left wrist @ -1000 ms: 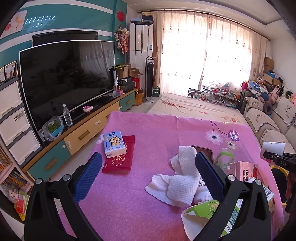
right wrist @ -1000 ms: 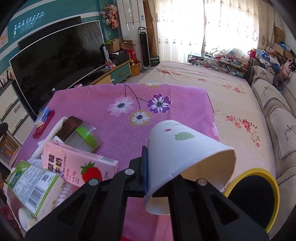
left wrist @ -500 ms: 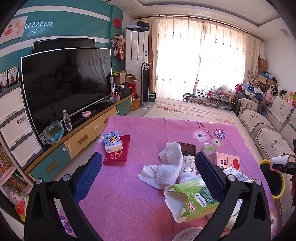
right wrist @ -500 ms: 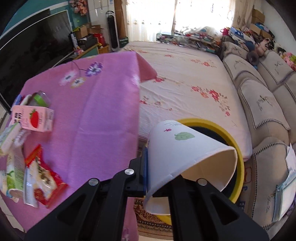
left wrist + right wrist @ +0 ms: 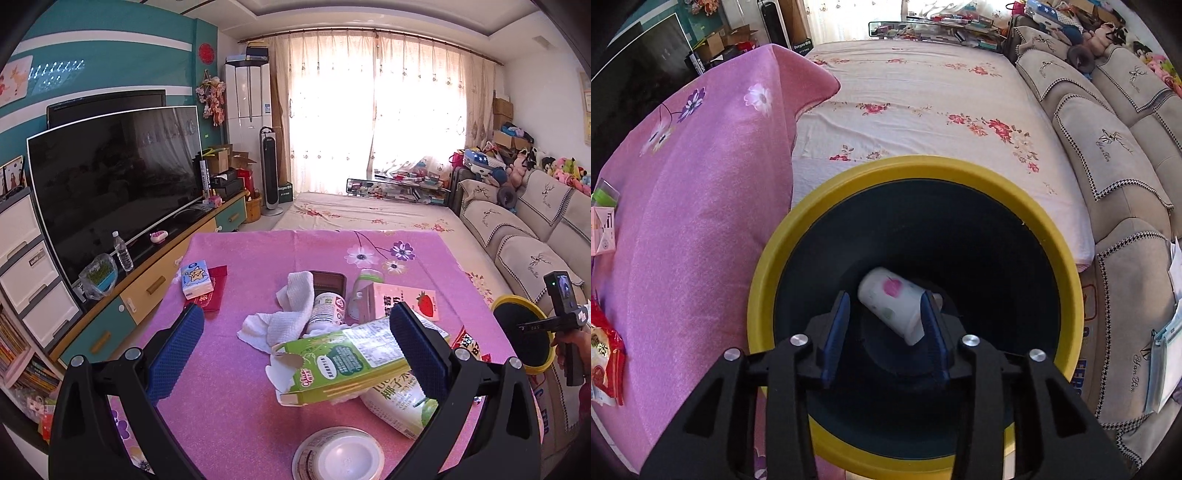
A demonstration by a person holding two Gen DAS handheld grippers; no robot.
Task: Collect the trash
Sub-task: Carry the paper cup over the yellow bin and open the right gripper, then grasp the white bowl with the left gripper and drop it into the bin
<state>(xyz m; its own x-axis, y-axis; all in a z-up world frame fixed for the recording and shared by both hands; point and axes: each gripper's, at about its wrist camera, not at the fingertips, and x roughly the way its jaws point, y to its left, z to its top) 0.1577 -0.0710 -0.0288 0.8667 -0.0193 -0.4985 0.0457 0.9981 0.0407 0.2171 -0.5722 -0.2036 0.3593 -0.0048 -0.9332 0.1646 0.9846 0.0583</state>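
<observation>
Paper cup let go over the yellow-rimmed bin

The right gripper (image 5: 886,314) points steeply down into the yellow-rimmed bin (image 5: 827,195), jaws opening; the paper cup (image 5: 892,304) lies loose beyond its pads, apparently dropping to the bin's dark bottom. The left gripper (image 5: 295,350) hangs spread and empty above the green carton (image 5: 340,360), probably lined up as the next pickup.

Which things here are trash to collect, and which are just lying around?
Job:
- paper cup, dropping into the bin
- green carton
- strawberry carton
- coconut carton
- snack bag

Probably just lying about:
- towel
- tissue pack
- red booklet
- TV
</observation>
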